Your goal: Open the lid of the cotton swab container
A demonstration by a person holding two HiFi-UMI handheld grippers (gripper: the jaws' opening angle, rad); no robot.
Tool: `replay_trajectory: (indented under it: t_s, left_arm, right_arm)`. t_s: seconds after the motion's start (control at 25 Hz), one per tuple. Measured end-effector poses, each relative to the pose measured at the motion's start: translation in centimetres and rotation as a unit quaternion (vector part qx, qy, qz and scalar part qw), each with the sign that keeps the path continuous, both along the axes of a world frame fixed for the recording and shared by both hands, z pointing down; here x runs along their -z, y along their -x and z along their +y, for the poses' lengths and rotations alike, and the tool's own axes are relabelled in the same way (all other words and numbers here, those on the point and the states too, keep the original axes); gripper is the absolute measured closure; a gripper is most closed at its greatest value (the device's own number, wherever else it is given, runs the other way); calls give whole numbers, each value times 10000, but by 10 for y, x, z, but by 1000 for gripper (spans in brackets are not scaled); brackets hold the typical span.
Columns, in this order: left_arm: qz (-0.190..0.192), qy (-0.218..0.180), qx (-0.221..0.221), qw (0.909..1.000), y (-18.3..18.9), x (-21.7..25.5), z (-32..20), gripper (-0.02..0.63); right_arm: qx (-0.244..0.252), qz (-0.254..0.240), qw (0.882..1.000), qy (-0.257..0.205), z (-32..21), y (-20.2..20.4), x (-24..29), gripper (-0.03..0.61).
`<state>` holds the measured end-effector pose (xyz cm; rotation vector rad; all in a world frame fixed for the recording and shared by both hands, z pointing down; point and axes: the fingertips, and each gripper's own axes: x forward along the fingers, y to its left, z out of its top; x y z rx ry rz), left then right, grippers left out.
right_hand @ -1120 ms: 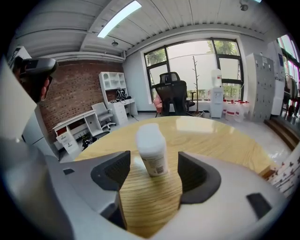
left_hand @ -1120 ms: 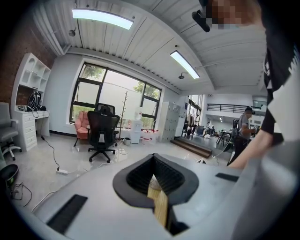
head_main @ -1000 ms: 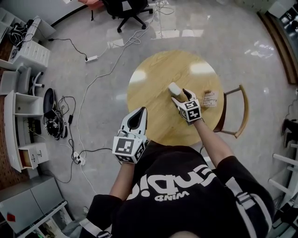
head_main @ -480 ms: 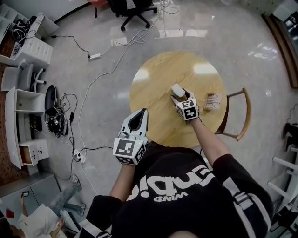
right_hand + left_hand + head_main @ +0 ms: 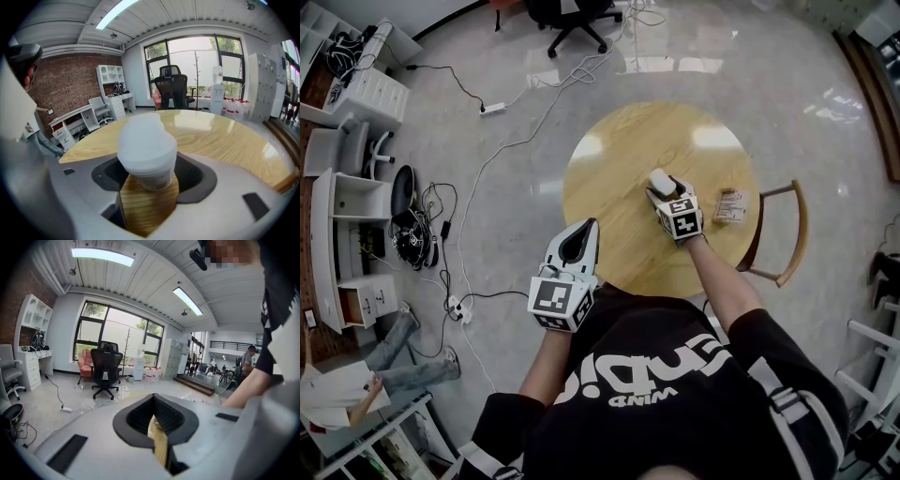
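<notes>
Right tool [image 5: 662,191] wide around cotton swab container [image 5: 146,149], left tool [image 5: 580,234] closed, beside table [image 5: 619,150] edge.

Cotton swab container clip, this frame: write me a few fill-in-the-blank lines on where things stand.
1. The cotton swab container stands on the round ____ table.
2. Its white lid is ____ (on or off).
3. Between the jaws of the right hand-held gripper stands the ____.
4. The left hand-held gripper has its jaws ____ (open or shut).

Missing words: wooden; on; cotton swab container; shut.
</notes>
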<state>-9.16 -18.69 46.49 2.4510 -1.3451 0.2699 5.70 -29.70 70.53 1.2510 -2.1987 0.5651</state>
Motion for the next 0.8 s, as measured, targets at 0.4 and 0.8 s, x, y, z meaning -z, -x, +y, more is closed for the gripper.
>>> replay_trajectory:
  t_s: [0.4,0.8]
  left_arm:
    - [-23,63,50,10000,2,-5,1,606]
    - [-10,61,102,9999,6,-7,9,606]
  right_arm:
    - [139,51,9999,-47,5,1,0,344]
    - [369,21,9991,-223,10,6,14,351]
